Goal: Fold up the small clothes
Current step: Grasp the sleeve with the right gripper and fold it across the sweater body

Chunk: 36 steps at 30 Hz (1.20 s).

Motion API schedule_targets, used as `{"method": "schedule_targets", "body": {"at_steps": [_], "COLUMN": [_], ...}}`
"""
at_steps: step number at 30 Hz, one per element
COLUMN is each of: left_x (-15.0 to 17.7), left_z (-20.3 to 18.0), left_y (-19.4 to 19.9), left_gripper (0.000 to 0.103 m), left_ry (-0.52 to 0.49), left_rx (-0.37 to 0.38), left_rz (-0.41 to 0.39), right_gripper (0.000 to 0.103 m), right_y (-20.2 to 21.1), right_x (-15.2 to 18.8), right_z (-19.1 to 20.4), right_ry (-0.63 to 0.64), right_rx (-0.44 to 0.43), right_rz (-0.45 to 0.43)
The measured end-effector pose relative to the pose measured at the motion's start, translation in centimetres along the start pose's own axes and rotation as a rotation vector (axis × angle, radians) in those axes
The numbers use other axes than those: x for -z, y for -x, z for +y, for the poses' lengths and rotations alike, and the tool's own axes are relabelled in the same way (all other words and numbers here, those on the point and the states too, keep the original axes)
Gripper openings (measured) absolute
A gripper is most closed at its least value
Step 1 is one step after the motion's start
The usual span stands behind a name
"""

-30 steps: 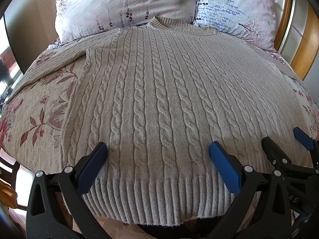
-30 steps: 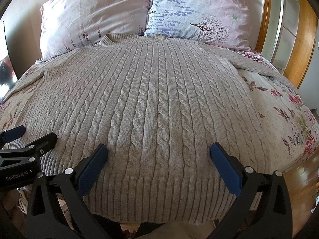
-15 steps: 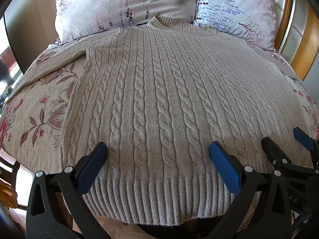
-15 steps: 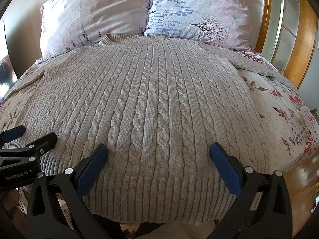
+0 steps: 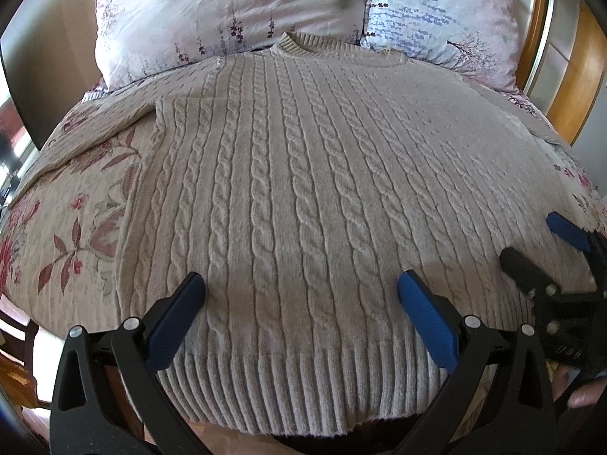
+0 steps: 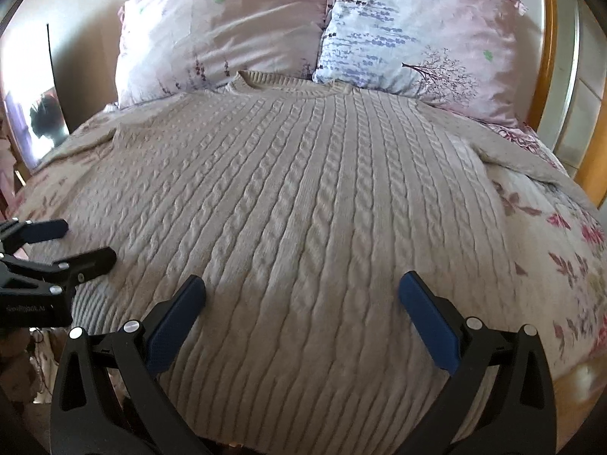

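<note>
A beige cable-knit sweater [image 5: 303, 174] lies flat on the bed, collar toward the pillows, ribbed hem toward me; it also fills the right wrist view [image 6: 311, 208]. My left gripper [image 5: 301, 288] is open and empty, its jaws wide apart above the hem at the sweater's left half. My right gripper [image 6: 301, 288] is open and empty over the sweater's lower right part. The right gripper also shows at the right edge of the left wrist view [image 5: 546, 246], and the left gripper at the left edge of the right wrist view [image 6: 76, 242].
Two floral pillows [image 5: 235, 11] [image 6: 413, 34] lean at the head of the bed. A floral bedspread [image 5: 64, 227] lies under the sweater. A wooden headboard [image 6: 546, 38] stands at the right. The bed's near edge is just below the hem.
Both grippers have moved forward and lifted over the sweater; the right one has advanced past the hem. Both stay open. The sweater has not moved.
</note>
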<state>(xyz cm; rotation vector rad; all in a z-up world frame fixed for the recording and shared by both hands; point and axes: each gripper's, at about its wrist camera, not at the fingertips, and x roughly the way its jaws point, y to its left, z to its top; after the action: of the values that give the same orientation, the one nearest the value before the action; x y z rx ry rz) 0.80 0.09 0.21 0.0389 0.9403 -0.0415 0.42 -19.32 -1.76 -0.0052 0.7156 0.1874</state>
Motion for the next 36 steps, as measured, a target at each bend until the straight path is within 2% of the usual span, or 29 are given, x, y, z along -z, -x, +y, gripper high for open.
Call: {"method": "schedule_targets", "body": {"at_steps": [2,5,7,9,10,11,13,14,16,19,25,32,35,36], "left_x": [-0.5,-1.6,-2.6,-3.9,-4.4,-5.1,-6.0,-6.4,-7.3,-8.3,-9.2,-9.5,-9.6,-9.6], "left_z": [0.1,0.2,0.3,0.5,0.6,0.9,1.3,1.4,1.7,1.9,2.7,3.0,3.0,3.1], "left_y": [0.0,0.1,0.0,-0.2,-0.3,-0.3,-0.3,-0.3,-0.3,-0.5,-1.7,-3.0,-3.3,-3.5], "left_gripper": [0.101,0.101,0.101,0.101,0.101,0.101,0.101,0.101,0.101,0.101,0.101,0.101,0.101,0.101], "left_ry": [-0.012,-0.019,-0.020,-0.025,-0.026,-0.024,-0.011,-0.003,0.011,0.022,0.066,0.077,0.078,0.083], "left_rx": [0.000,-0.008,-0.008,0.023,0.044,0.090,0.152,0.174,0.183,0.171,0.217,0.218,0.233,0.247], "left_rz": [-0.019,-0.051,-0.060,-0.067,-0.069,-0.077,-0.097,-0.109,-0.143,-0.188,-0.177,-0.169,-0.162,-0.159], "right_gripper": [0.102,0.102,0.102,0.102,0.101,0.099,0.083,0.079,0.069,0.058,0.043,0.034,0.028,0.021], "right_y": [0.4,1.4,2.0,2.2,2.2,2.1,1.6,1.3,0.3,-0.9,-2.9,-3.4,-3.5,-3.5], "right_x": [-1.1,-3.6,-5.2,-6.3,-6.9,-7.1,-7.2,-7.1,-6.3,-4.9,-4.2,-4.4,-4.5,-4.6], "right_z": [-1.7,-6.5,-10.8,-14.7,-18.1,-19.6,-24.5,-26.1,-30.0,-33.1,-35.0,-35.5,-35.6,-35.6], "right_ry": [-0.044,-0.177,-0.297,-0.409,-0.508,-0.554,-0.711,-0.771,-0.930,-1.072,-1.170,-1.157,-1.144,-1.131], "right_rx": [0.003,0.023,0.043,0.073,0.080,0.079,0.086,0.092,0.086,0.077,0.065,0.135,0.163,0.178], "right_rz": [-0.022,-0.056,-0.077,-0.089,-0.089,-0.089,-0.081,-0.075,-0.057,-0.048,-0.044,-0.065,-0.076,-0.076]}}
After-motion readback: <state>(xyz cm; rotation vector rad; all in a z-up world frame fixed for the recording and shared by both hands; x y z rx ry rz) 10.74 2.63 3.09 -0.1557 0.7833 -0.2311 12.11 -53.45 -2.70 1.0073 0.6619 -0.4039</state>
